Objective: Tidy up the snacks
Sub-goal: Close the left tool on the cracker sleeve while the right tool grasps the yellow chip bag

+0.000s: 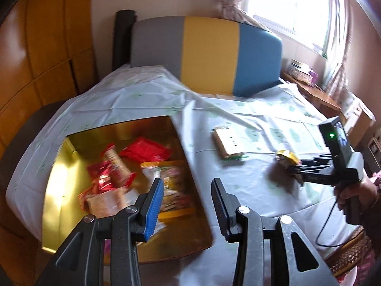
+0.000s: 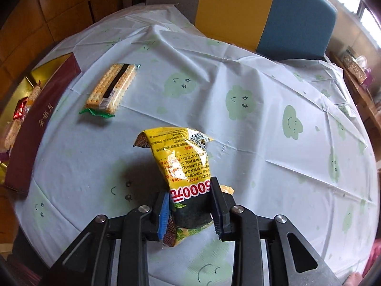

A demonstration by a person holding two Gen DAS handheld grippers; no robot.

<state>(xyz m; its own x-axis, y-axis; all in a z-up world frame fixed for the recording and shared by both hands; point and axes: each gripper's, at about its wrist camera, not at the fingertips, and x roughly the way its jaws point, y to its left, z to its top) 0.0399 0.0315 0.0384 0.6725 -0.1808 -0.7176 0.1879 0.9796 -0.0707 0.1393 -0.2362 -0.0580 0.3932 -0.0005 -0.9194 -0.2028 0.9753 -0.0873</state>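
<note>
The yellow snack bag (image 2: 181, 164) is clamped between the right gripper (image 2: 190, 211) fingers above the desk (image 2: 262, 143). The left gripper (image 1: 188, 205) fingers are parted, nothing held, over the gold box (image 1: 71, 166).

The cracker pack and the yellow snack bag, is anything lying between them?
No. In the right wrist view, only bare tablecloth separates the cracker pack from the yellow snack bag held in the right gripper.

Snacks (image 1: 123, 174) in gold box (image 1: 59, 174) motion-blurred; box's near corner behind left claw (image 1: 188, 205).
</note>
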